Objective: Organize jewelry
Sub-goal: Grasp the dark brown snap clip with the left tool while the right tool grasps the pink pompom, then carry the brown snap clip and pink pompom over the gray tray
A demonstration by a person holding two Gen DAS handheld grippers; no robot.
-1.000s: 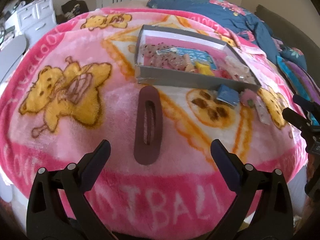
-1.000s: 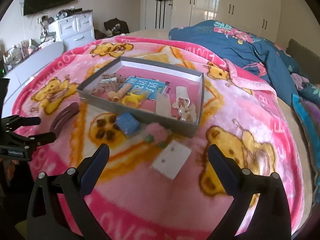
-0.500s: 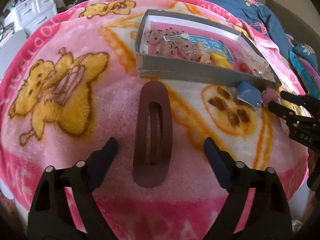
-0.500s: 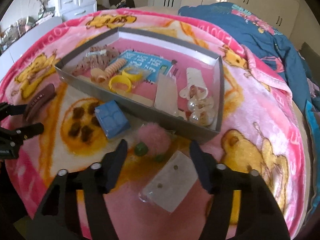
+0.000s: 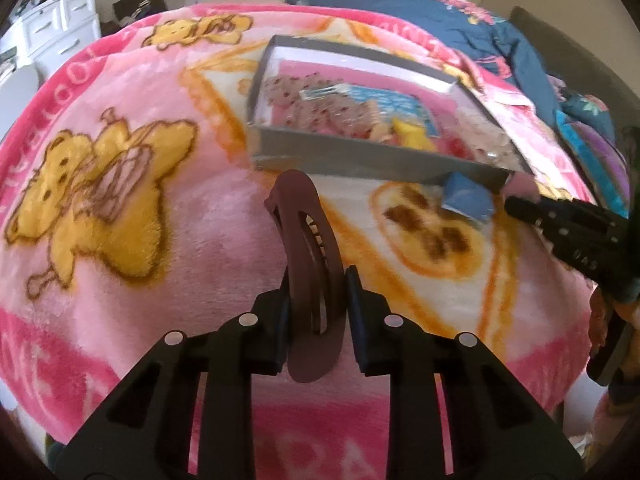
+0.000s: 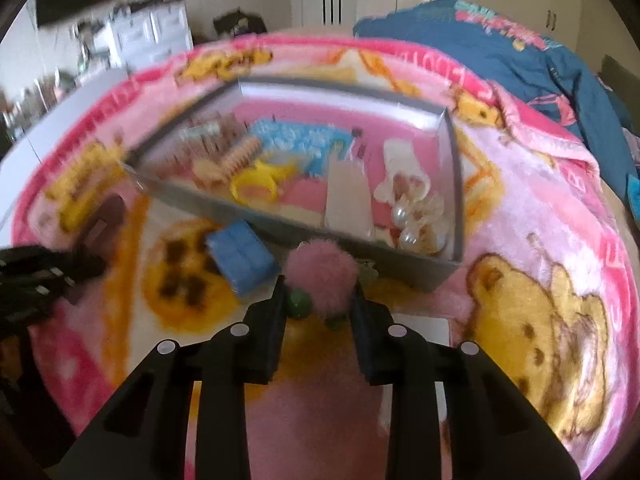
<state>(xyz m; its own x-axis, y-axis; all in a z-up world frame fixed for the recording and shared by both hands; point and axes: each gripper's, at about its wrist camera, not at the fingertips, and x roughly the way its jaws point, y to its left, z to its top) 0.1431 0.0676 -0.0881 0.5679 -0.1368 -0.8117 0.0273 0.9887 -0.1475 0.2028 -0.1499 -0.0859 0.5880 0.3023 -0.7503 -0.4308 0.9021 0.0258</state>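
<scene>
Both grippers just closed, L gripper (image 5: 316, 312) on hair clip (image 5: 310, 264), R gripper (image 6: 319, 300) on pompom (image 6: 322, 272)

We see a maroon hair clip (image 5: 308, 264), a pink pom-pom (image 6: 322, 280), a grey box (image 5: 360, 164), and a pink bear-print blanket (image 5: 120, 208).

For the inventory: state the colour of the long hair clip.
Dark maroon-brown hair clip, clearest in the left wrist view.

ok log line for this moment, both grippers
left gripper: just closed on long maroon plastic hair clip | right gripper: just closed on fluffy pink pom-pom | grey cardboard tray: ahead on pink blanket
</scene>
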